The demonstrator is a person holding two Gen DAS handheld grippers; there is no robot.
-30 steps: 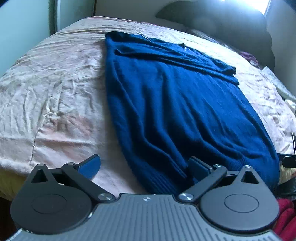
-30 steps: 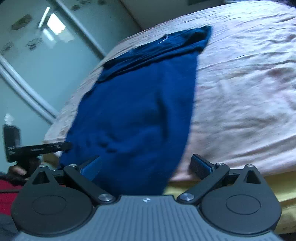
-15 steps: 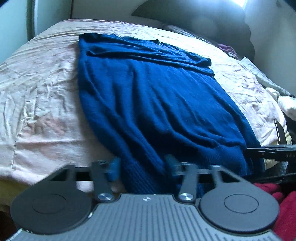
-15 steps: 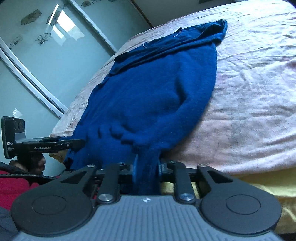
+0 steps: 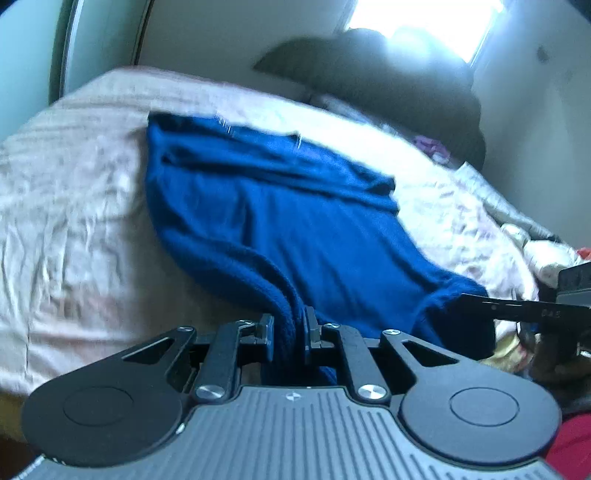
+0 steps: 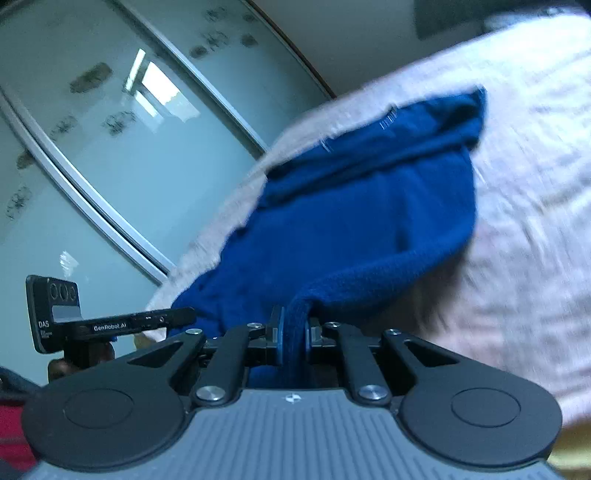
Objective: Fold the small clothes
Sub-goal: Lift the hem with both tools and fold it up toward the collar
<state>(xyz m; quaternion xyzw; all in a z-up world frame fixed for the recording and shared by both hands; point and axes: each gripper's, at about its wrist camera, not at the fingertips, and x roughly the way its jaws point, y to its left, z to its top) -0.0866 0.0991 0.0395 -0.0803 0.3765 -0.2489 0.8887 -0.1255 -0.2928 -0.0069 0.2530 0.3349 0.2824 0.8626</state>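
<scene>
A dark blue knit sweater (image 5: 295,229) lies flat on a bed with a pale pink cover (image 5: 74,221), its far end folded over. My left gripper (image 5: 289,332) is closing on the near hem, and a bunched fold of the knit is pinched between its pads and lifted off the bed. My right gripper (image 6: 293,332) is closing on the hem's other corner, and the blue sweater (image 6: 369,221) rises in a ridge from its pads. Each gripper shows in the other's view: the right one (image 5: 469,300) and the left one (image 6: 184,314), both at the hem.
Dark pillows (image 5: 369,81) are heaped at the head of the bed under a bright window (image 5: 424,26). Crumpled pale bedding (image 5: 546,254) lies at the right. A frosted sliding door (image 6: 110,166) stands beside the bed (image 6: 535,221). Red cloth (image 5: 572,443) lies below.
Both grippers have gone from wide open to closed on the sweater's near hem. Both have risen and tilted up, pulling the hem off the bed.
</scene>
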